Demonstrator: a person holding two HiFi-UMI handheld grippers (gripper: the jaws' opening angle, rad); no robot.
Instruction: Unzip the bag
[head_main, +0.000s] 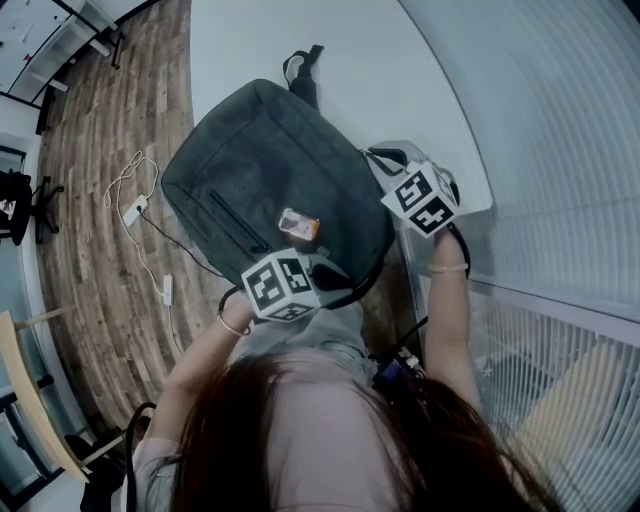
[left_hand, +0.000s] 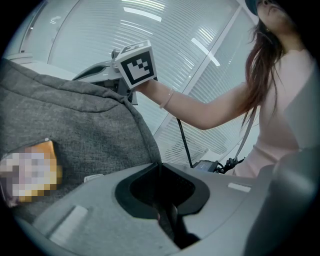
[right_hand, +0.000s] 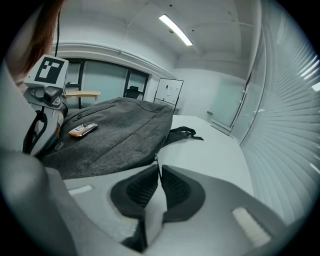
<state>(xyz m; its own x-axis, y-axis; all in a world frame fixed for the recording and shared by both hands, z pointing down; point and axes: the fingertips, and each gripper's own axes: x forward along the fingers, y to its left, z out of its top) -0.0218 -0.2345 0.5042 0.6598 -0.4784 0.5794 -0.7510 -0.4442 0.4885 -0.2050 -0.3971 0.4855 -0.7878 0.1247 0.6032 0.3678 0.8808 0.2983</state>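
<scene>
A dark grey backpack (head_main: 260, 170) lies flat on the white table (head_main: 380, 60), with an orange tag (head_main: 299, 226) on its top face. My left gripper (head_main: 340, 272) is at the bag's near edge. In the left gripper view its jaws (left_hand: 160, 165) are shut on the bag's dark edge seam, and grey fabric (left_hand: 75, 125) fills the left. My right gripper (head_main: 383, 160) sits at the bag's right side. In the right gripper view its pads (right_hand: 159, 167) pinch a small metal zipper pull (right_hand: 156, 159) at the bag's (right_hand: 115, 135) side.
The bag's black carry handle (head_main: 303, 70) points to the table's far end. Slatted window blinds (head_main: 560, 150) run along the right, close to the table edge. To the left are wooden floor with white cables (head_main: 135, 205) and an office chair (head_main: 20, 205).
</scene>
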